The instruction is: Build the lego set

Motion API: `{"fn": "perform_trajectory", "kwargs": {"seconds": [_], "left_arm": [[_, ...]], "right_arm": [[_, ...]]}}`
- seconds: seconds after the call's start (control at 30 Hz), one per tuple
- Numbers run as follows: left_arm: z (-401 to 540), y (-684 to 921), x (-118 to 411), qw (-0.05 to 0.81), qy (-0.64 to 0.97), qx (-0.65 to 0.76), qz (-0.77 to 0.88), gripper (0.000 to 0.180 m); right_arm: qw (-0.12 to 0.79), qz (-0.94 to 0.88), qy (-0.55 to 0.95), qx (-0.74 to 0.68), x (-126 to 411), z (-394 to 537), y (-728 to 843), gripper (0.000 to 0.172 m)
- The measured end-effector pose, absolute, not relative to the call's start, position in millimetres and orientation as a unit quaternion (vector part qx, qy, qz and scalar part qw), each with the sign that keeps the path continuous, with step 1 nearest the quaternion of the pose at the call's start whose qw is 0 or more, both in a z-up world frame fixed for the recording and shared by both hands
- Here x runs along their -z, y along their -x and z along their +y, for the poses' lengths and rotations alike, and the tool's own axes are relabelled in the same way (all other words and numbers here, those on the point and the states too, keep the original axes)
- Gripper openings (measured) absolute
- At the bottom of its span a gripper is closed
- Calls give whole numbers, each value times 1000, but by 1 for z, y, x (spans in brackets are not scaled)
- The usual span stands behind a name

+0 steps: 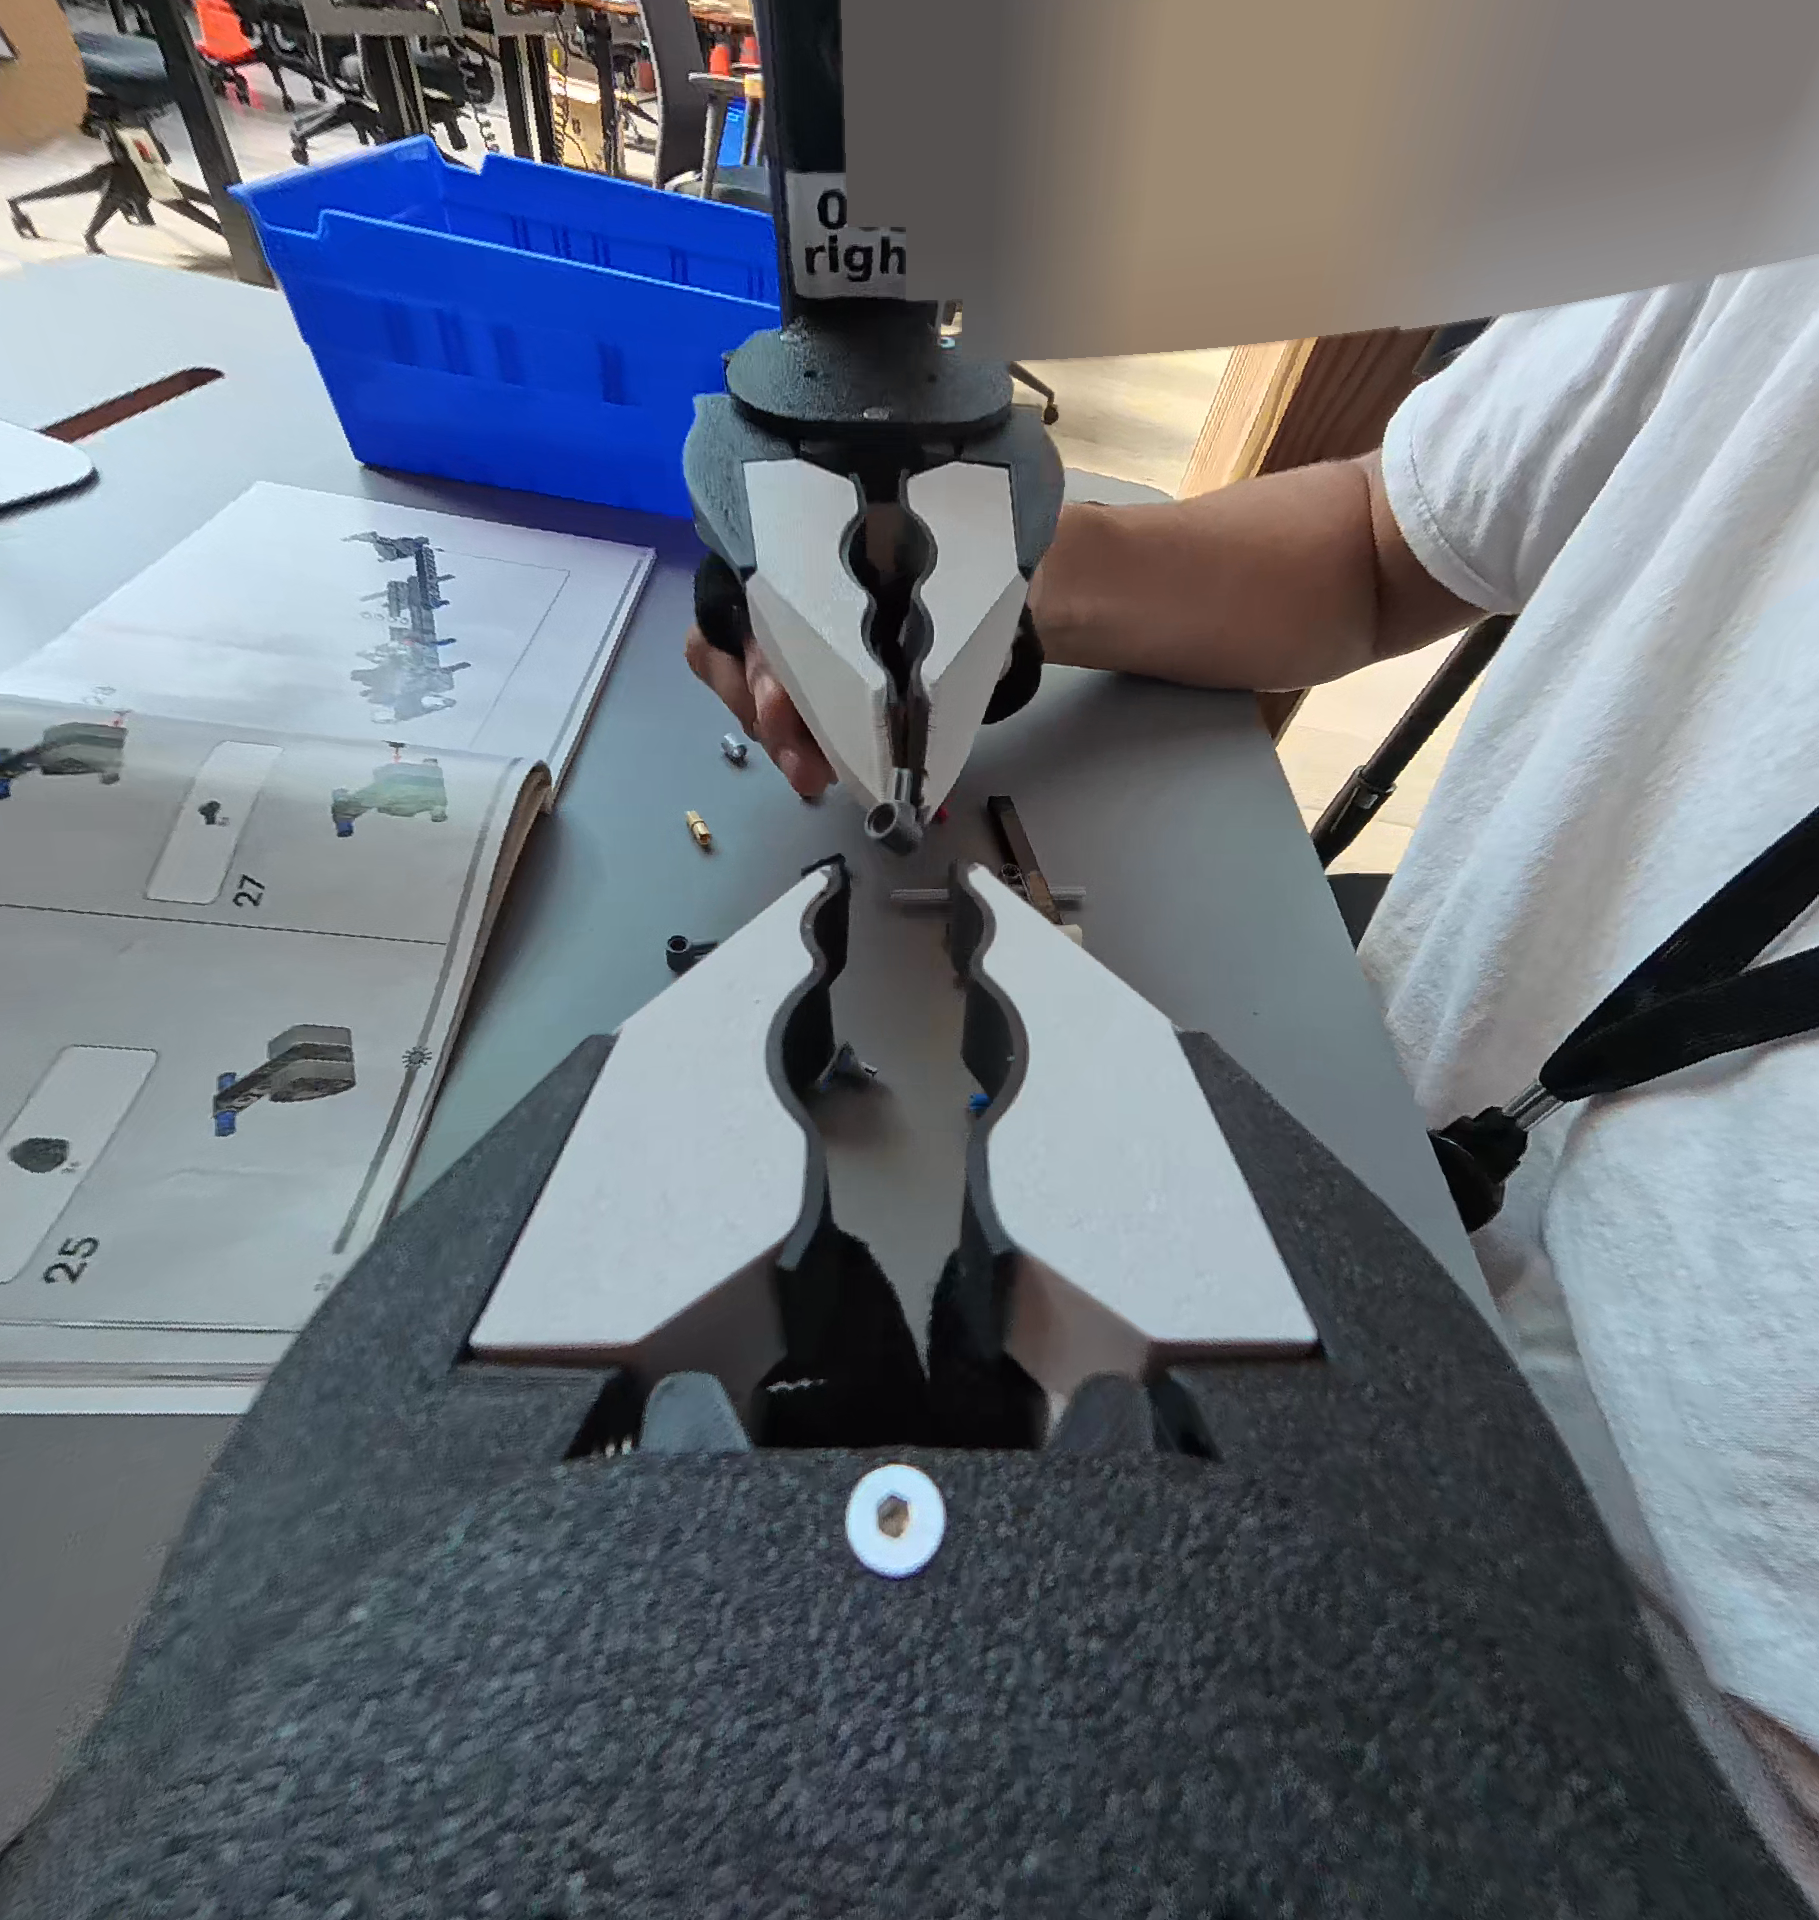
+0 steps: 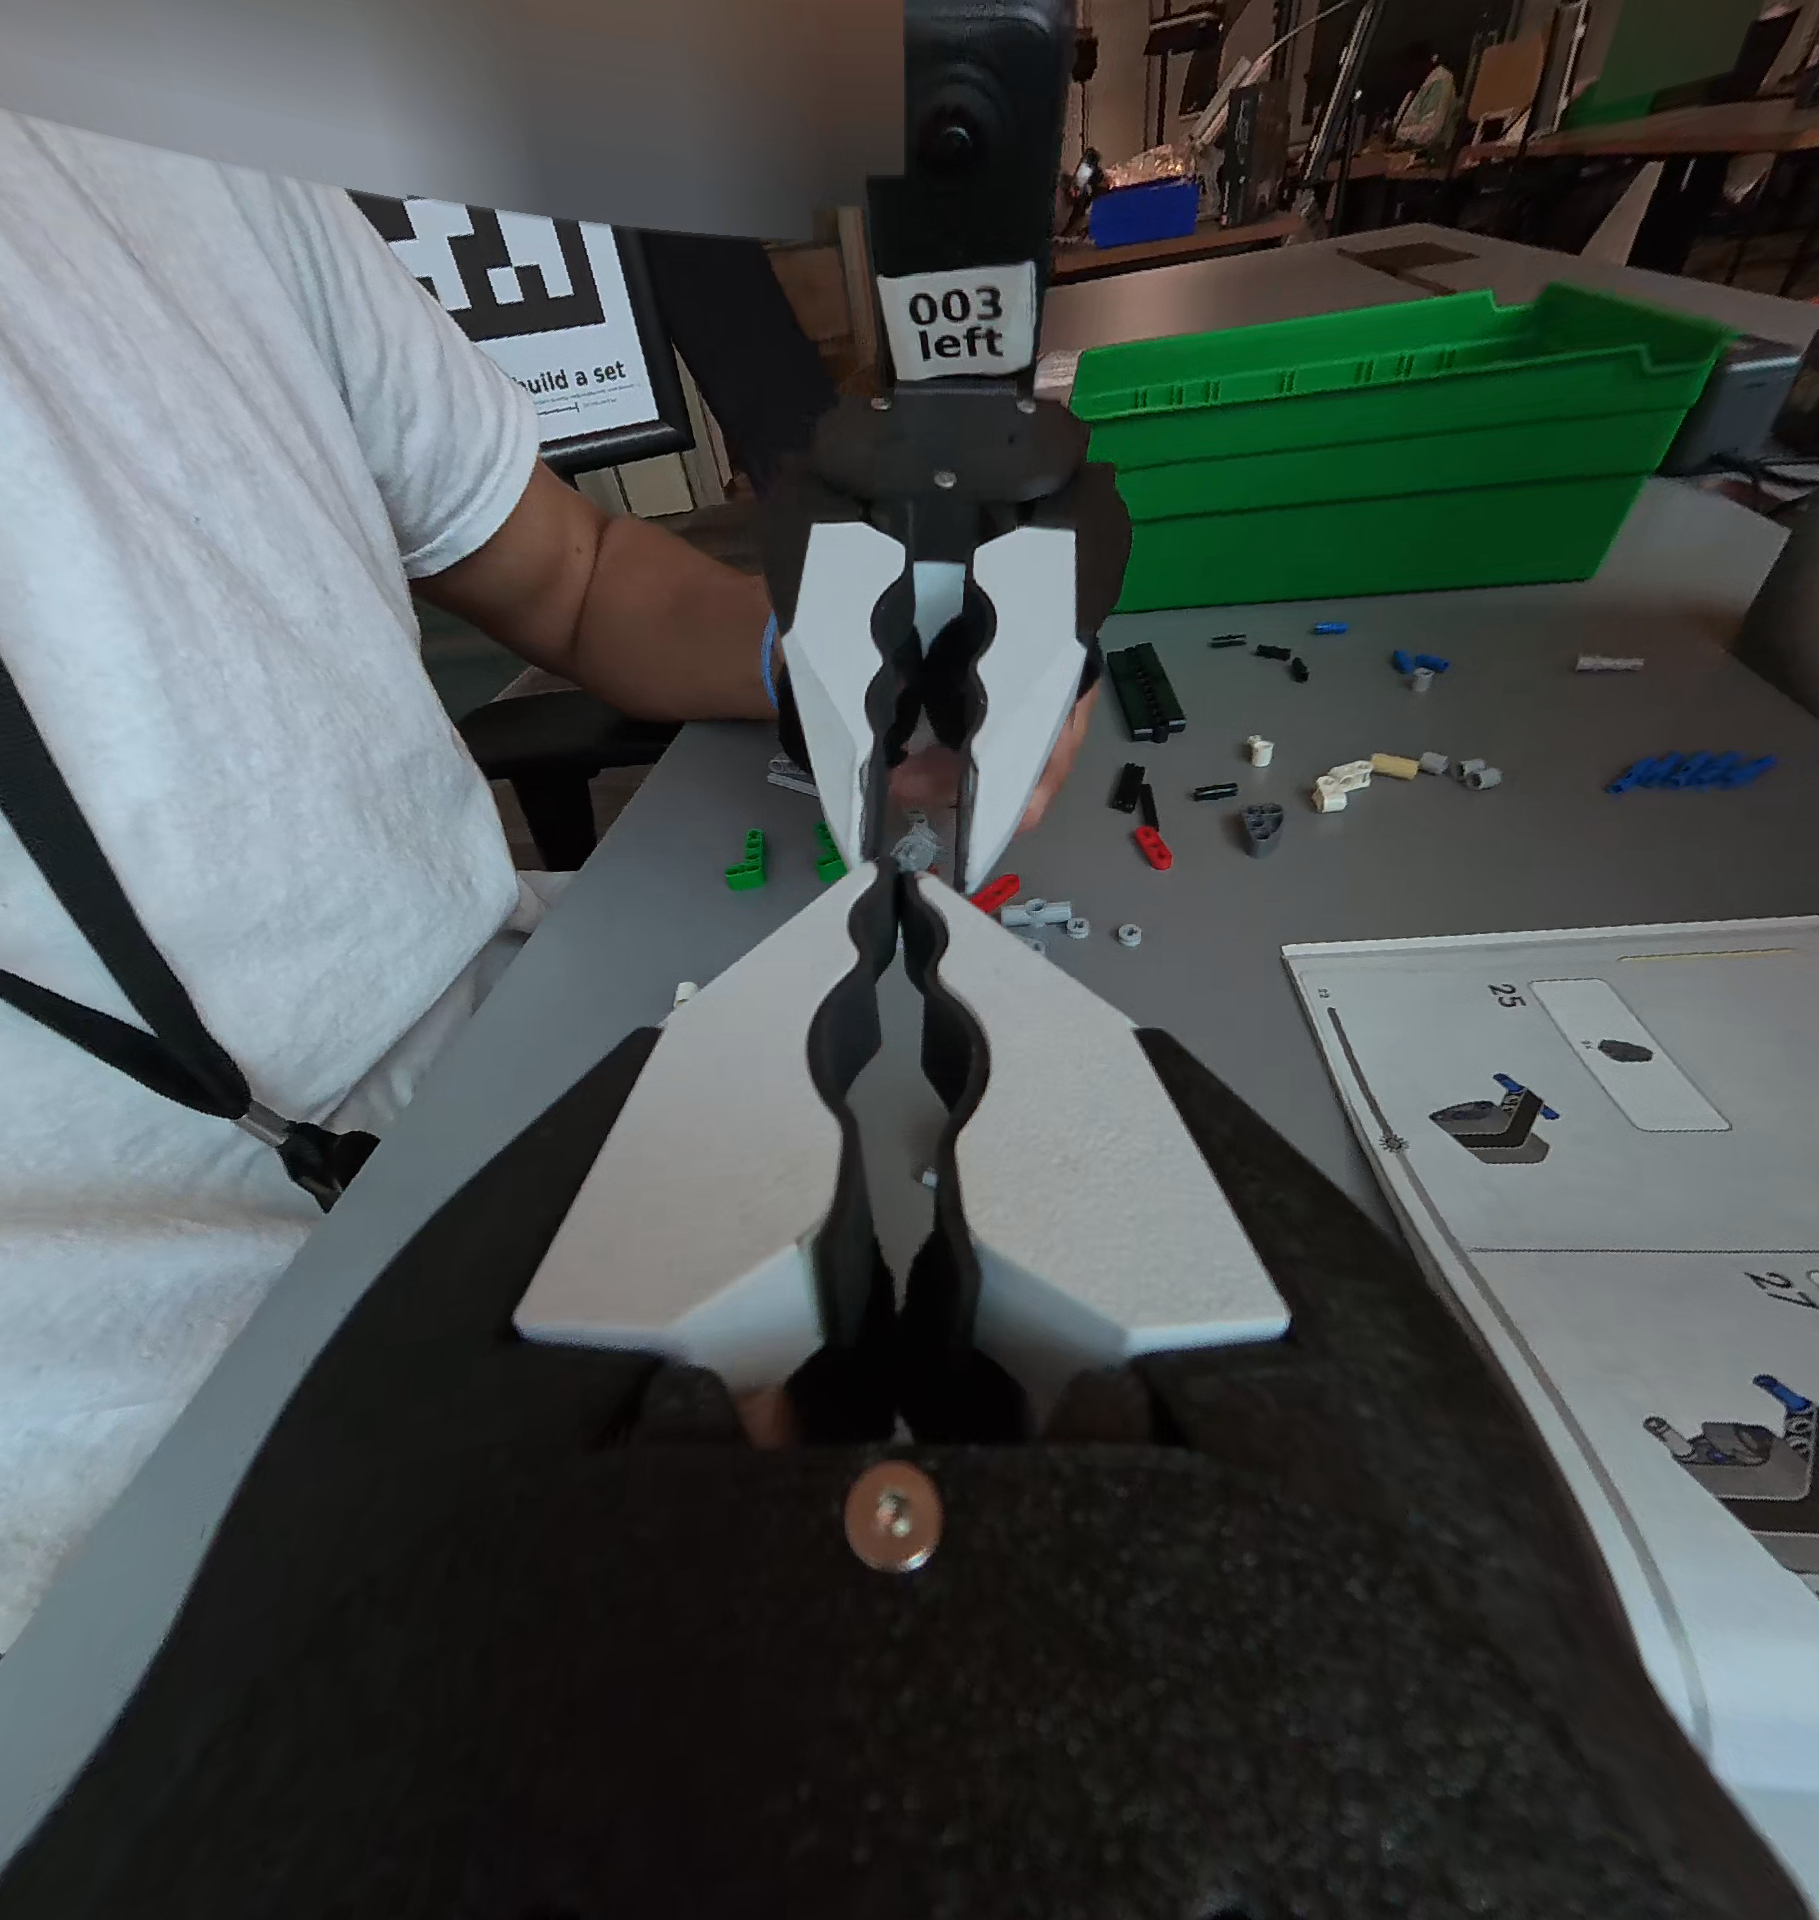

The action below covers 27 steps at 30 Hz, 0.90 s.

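- The right gripper point(image 1: 910, 805) has its jaws closed on a small grey connector piece point(image 1: 892, 824), whose round socket end sticks out below the tips; how far it reaches up between the pads is hidden.
- The left gripper point(image 1: 900, 883) faces it, its fingers narrowly parted with nothing between them, tips just short of the piece.
- In the right wrist view the grey piece point(image 2: 915, 847) is a blur at the meeting tips.
- A thin grey axle point(image 1: 920, 899) lies on the grey table point(image 1: 1196, 831), partly covered by one left finger.
- An open instruction booklet point(image 1: 261, 831) and a blue bin point(image 1: 520, 312) are cut off by the frame; a green bin point(image 2: 1383, 468) stands behind scattered small parts.
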<state>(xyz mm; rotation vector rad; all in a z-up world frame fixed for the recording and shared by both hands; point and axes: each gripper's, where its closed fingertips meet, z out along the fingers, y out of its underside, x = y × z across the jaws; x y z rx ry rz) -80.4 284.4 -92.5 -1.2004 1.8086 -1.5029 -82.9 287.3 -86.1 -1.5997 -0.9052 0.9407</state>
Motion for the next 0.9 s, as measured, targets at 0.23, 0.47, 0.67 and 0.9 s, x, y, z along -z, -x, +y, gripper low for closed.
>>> {"fn": "perform_trajectory", "kwargs": {"seconds": [0.23, 0.47, 0.67, 0.9], "left_arm": [[284, 80, 80, 148, 459, 650, 587, 16], [288, 79, 83, 131, 465, 664, 571, 6], [287, 80, 84, 133, 464, 656, 580, 8], [288, 81, 81, 139, 462, 660, 576, 5]], "right_arm": [[549, -419, 641, -334, 85, 284, 86, 0], [558, -403, 646, -329, 86, 290, 84, 0], [561, -389, 648, -338, 84, 293, 84, 0], [551, -391, 651, -346, 87, 291, 86, 0]]}}
